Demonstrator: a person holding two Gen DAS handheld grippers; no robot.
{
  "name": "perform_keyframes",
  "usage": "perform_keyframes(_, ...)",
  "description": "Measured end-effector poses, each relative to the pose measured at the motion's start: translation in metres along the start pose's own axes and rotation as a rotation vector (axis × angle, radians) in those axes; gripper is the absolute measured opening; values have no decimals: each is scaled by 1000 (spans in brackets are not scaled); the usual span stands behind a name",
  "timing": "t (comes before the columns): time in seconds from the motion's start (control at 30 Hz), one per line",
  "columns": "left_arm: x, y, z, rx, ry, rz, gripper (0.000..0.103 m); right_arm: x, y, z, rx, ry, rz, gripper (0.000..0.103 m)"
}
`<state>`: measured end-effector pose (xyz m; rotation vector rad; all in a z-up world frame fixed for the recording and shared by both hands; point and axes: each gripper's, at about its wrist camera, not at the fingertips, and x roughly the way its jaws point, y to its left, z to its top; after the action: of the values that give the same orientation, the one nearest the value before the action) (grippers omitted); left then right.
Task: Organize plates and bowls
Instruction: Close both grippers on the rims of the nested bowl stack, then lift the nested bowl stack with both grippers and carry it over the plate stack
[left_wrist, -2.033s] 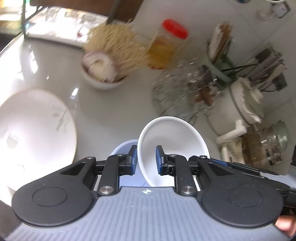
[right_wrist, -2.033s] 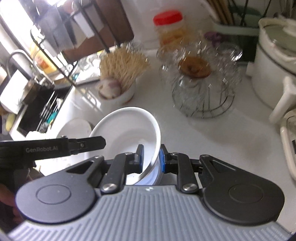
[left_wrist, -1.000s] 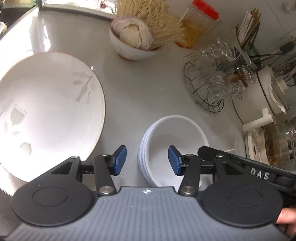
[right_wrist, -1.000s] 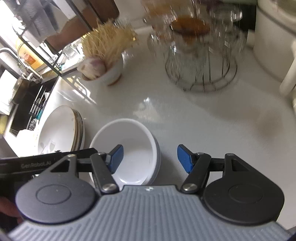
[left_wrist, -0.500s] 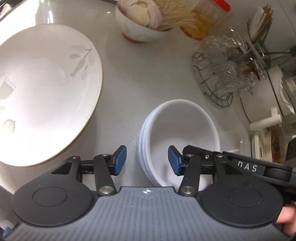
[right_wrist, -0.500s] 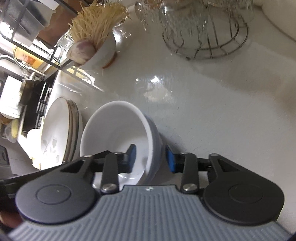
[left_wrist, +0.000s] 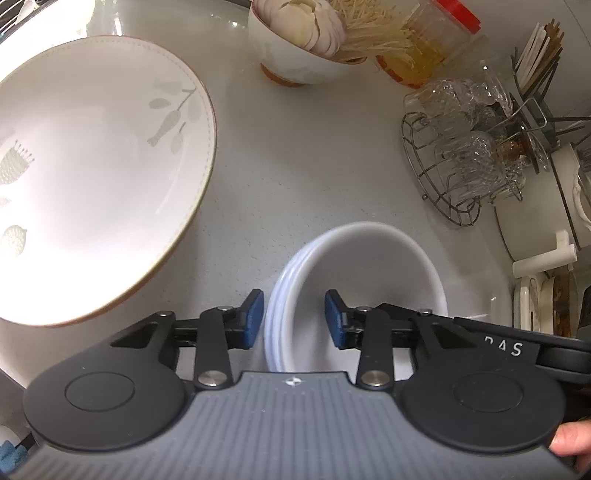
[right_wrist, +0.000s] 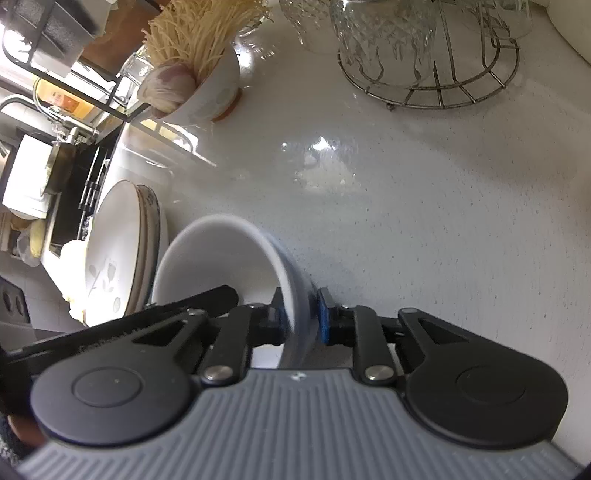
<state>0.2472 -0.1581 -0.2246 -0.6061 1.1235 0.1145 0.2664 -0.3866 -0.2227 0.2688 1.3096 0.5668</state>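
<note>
A stack of white bowls (left_wrist: 365, 280) sits on the white counter, also in the right wrist view (right_wrist: 221, 266). My left gripper (left_wrist: 293, 323) is open, its blue pads straddling the stack's left rim without touching. My right gripper (right_wrist: 301, 315) is shut on the stack's right rim, one pad inside and one outside. A stack of large white plates with a leaf pattern (left_wrist: 88, 170) lies to the left of the bowls; it shows edge-on in the right wrist view (right_wrist: 125, 251).
A bowl of onion and dry noodles (left_wrist: 306, 48) stands at the back, also in the right wrist view (right_wrist: 195, 81). A wire rack of glass cups (left_wrist: 469, 155) is at the right, a red-lidded jar (left_wrist: 428, 40) behind. The sink (right_wrist: 70, 173) lies beyond the plates.
Both grippers set a bowl onto the stack and opened. Since then my right gripper has closed onto the stack's right rim, and my left has moved closer and stayed open.
</note>
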Motion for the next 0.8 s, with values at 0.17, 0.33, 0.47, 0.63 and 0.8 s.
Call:
perform_keyframes(0.17, 1, -6, 1, -4, -5, 15, 41, -2, -2, 1, -11, 8, 2, 19)
perform_keyframes(0.33, -1, -14, 2, 1, -8, 16, 41, -9, -5, 3, -8, 9, 10, 18)
perform_keyframes(0.47, -5, -25, 3, 7, 6, 14, 41, -17, -7, 4, 17, 9, 5, 18)
perform_keyframes(0.63, -12, -44, 7, 49, 33, 0, 41, -35, -8, 6, 35, -16, -14, 19)
perform_keyframes(0.8, -26, -73, 11, 100, 42, -21, 41, -64, -11, 9, 70, -52, -26, 19)
